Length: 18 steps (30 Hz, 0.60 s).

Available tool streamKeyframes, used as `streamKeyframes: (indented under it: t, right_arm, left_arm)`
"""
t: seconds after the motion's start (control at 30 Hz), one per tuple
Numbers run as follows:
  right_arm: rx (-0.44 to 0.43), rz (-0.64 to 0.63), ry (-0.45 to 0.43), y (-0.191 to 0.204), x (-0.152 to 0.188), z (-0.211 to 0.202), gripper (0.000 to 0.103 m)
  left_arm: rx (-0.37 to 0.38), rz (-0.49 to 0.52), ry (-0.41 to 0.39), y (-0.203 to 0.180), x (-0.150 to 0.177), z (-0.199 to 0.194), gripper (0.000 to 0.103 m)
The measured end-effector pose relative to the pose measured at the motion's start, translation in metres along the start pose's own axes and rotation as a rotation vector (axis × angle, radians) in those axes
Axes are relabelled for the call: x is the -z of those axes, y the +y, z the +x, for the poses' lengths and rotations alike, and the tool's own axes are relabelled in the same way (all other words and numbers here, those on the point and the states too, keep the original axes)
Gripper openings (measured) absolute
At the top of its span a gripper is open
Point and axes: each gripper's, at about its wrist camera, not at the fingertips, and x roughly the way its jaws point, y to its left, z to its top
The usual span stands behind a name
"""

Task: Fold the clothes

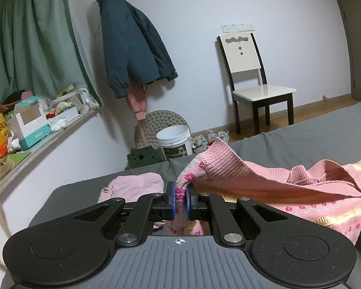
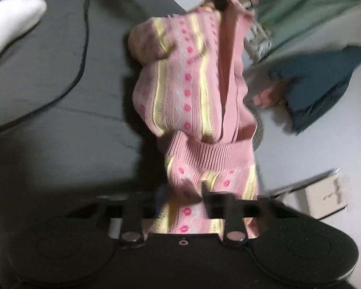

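2 grippers, left [image 1: 180, 198] and right [image 2: 180, 201], jaws clamped on pink sweater [image 2: 180, 91].

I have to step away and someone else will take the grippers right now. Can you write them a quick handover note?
Left gripper: shut on a corner of the pink knit sweater, near its ribbed edge.
Right gripper: the sweater runs between its fingers; the view is blurred, but it looks shut on the fabric.
The sweater hangs bunched between the two grippers above the grey bed. A second pale pink garment lies crumpled on the bed beyond the left gripper.
Done: sweater picked up. Left: spread it flat, fold it, then likely the other garment.
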Motion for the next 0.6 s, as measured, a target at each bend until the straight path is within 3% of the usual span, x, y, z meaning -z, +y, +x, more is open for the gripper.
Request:
streamKeyframes:
  t: [0.1, 0.17, 0.23, 0.3, 0.37, 0.4, 0.43, 0.6]
  right_arm:
    - [-0.183, 0.349, -0.119, -0.054, 0.008, -0.022, 0.005]
    - [-0.275, 0.659, -0.211, -0.097, 0.028, -0.032, 0.005]
    - [-0.288, 0.923, -0.223, -0.133, 0.06, -0.028, 0.006]
    - [-0.233, 1.125, -0.126, -0.156, 0.092, -0.012, 0.006]
    - [-0.194, 1.196, 0.001, -0.161, 0.112, 0.009, 0.009]
    - [-0.168, 1.21, 0.037, -0.159, 0.115, 0.013, 0.016]
    - [-0.139, 1.204, 0.058, -0.155, 0.115, 0.013, 0.016]
    - [-0.054, 1.039, -0.043, -0.145, 0.089, -0.013, 0.021]
  left_arm:
    - [0.0, -0.01, 0.002, 0.002, 0.001, 0.001, 0.007]
    - [0.0, -0.019, 0.001, 0.004, 0.002, 0.002, 0.007]
    - [0.001, -0.024, 0.002, 0.005, 0.002, 0.003, 0.007]
    - [0.005, -0.021, 0.005, 0.003, 0.003, 0.005, 0.007]
    - [0.012, -0.016, 0.008, 0.002, 0.003, 0.006, 0.007]
    - [0.016, -0.013, 0.008, 0.001, 0.003, 0.006, 0.007]
    - [0.015, -0.005, 0.009, -0.001, 0.002, 0.007, 0.007]
    - [0.011, 0.015, 0.008, -0.004, 0.002, 0.005, 0.007]
